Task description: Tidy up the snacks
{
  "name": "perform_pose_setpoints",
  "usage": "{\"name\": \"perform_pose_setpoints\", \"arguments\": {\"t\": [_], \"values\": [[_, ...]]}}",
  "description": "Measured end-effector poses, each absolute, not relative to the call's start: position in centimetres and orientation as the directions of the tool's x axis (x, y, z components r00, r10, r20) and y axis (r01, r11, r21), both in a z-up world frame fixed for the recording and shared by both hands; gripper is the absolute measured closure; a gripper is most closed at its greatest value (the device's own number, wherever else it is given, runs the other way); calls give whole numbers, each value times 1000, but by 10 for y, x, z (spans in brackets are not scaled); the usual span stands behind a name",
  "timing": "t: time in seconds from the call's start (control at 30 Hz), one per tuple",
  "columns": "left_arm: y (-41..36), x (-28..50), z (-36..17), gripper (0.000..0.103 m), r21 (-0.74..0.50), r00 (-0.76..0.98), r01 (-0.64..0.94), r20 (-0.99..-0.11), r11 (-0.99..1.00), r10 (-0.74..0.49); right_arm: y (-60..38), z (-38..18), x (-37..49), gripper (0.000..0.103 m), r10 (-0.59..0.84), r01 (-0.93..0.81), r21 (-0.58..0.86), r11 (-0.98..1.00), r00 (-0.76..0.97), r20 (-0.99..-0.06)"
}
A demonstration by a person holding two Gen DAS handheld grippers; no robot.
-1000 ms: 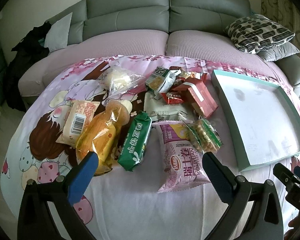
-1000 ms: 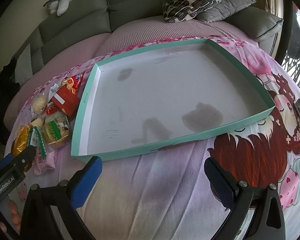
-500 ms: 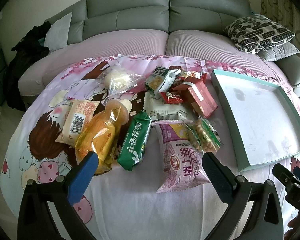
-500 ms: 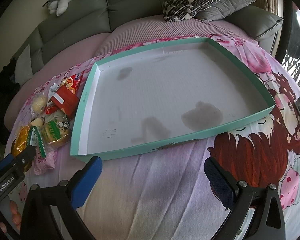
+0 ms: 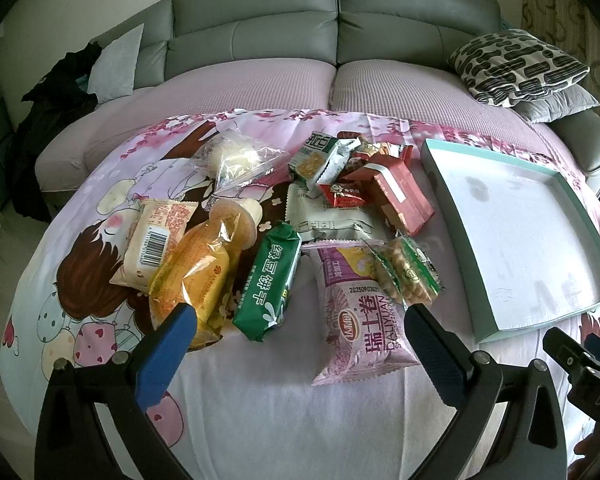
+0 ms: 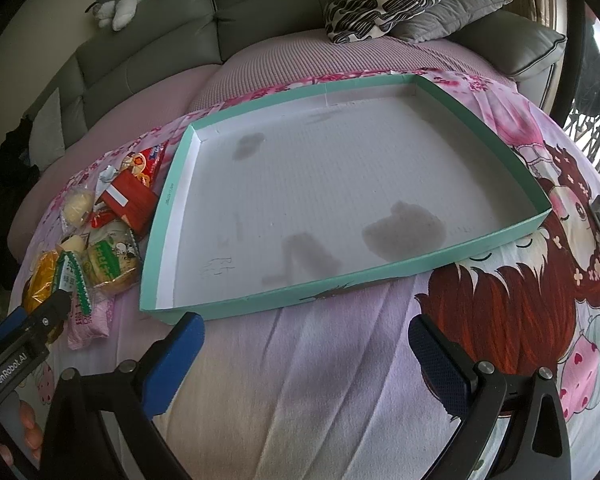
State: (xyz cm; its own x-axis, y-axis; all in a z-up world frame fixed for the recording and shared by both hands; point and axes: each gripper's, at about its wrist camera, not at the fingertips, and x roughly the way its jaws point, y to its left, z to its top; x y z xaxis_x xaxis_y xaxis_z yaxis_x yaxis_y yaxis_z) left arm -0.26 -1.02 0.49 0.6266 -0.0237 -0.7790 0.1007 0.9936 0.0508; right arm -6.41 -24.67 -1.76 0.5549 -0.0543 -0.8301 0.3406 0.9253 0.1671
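Snacks (image 5: pixel 320 232) heaped left of tray (image 6: pixel 168 216), both tools spread

tray (image 6: pixel 168 216) floor bare, snacks (image 5: pixel 300 240) crowded alongside

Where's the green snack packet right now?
In the left wrist view, the green packet lies near centre, between the yellow bag and the purple packet.
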Motion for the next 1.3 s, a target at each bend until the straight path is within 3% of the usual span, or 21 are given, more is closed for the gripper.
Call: {"name": "perform_pose_setpoints", "arguments": {"t": [0.9, 1.3], "values": [[4, -1, 13, 0, -6, 639, 69, -768, 998, -49, -241, -11, -64, 0, -52, 310, 167, 936, 590, -806], [58, 2, 19, 0, -62, 669, -56, -743, 996, -9, -184, 9, -48, 0, 47, 117, 170, 978, 676, -735]]}}
